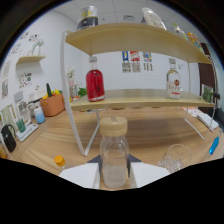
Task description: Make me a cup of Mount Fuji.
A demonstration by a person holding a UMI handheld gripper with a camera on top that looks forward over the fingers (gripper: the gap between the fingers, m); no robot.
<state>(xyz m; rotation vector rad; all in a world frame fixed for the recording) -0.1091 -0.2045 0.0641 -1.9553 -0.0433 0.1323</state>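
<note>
The gripper (114, 172) clamps both fingers on a clear capped bottle (114, 155), holding it upright so nothing spills. A glass cup (176, 157) waits just beside it; red bottle (95, 84) stands on the shelf (145, 99) beyond.

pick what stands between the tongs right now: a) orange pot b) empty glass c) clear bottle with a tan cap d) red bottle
c: the clear bottle with a tan cap stands upright between the tongs, while the red bottle sits on the shelf beyond and the glass rests off to one side.
</note>
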